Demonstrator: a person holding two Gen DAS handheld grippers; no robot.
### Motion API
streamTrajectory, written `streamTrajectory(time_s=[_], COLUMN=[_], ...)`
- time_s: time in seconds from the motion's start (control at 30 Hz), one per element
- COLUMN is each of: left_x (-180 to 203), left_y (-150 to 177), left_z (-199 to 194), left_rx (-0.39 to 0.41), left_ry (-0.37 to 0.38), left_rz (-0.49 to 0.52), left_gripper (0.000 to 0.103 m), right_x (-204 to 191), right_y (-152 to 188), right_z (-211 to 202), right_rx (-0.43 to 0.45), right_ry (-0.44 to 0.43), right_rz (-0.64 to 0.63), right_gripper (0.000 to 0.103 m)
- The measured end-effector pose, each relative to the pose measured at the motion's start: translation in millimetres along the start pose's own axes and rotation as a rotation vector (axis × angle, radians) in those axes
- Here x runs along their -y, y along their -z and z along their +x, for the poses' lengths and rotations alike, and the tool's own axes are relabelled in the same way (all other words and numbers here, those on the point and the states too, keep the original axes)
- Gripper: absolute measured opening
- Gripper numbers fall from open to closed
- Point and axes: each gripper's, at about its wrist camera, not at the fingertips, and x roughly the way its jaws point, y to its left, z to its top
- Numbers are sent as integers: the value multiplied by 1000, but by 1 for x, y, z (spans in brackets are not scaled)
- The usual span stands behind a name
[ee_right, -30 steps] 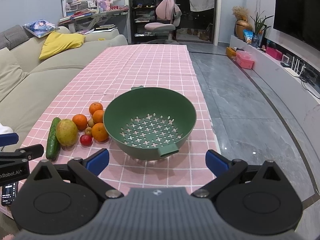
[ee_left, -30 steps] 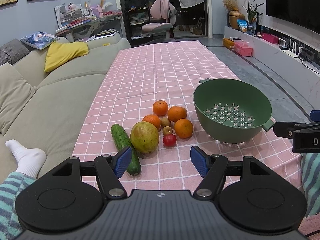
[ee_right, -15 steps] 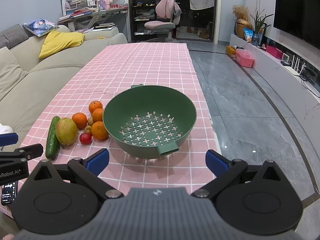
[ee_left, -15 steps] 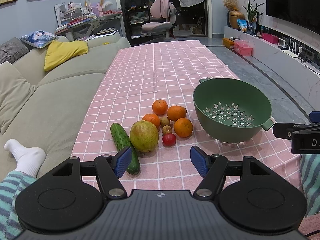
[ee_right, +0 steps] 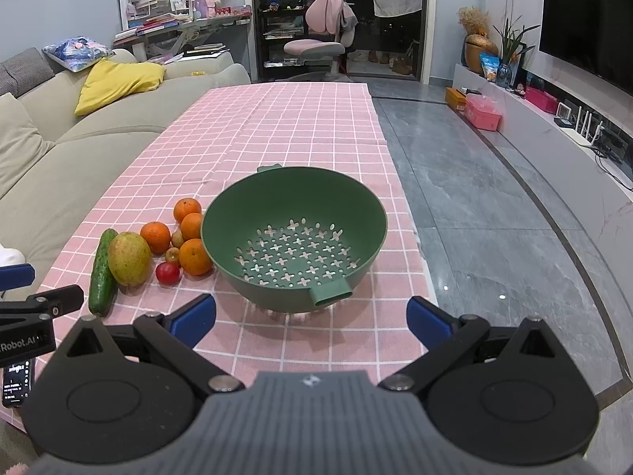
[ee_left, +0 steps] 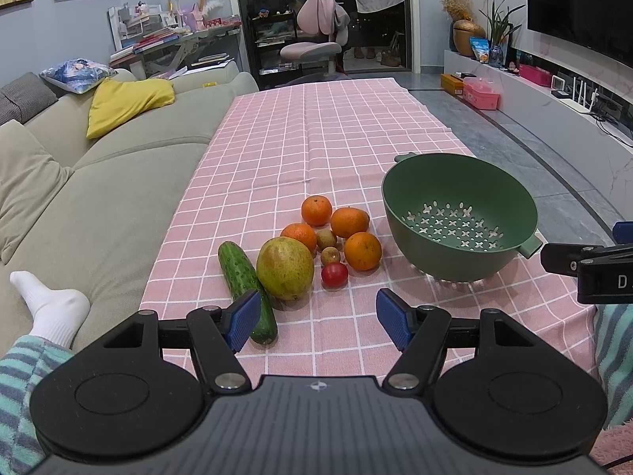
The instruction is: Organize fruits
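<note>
Both grippers crept closer, fingers wide; perforated green colander (ee_right: pixel 292 233); bumpy cucumber (ee_left: pixel 245 283).

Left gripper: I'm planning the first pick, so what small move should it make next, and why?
Probably ease the left gripper forward and down toward the mango. Its jaws are open and empty, the mango lies nearest ahead beside the cucumber, and the green colander holds no fruit yet.
</note>
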Motion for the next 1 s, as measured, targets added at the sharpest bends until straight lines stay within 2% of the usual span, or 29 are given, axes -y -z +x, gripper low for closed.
streamTrajectory(time_s=[0.47,0.7,0.83,1.0], left_x=[-1,-9,-19,-31], left_y=[0,0,-5,-7], left_z=[0,1,2,5], left_rx=[-1,-3,-4,17], left_ry=[2,45,67,68], left_rz=[-2,-50,-101,-120], left_gripper=[79,79,79,79], right_x=[1,-1,-4,-21], right_y=[0,-1,-1,-5], right_z=[2,2,2,4], right_rx=[-9,-8,30,98], right_ry=[-3,-21,-32,-61], right_rz=[5,-5,-16,-108], right_gripper=[99,99,99,99])
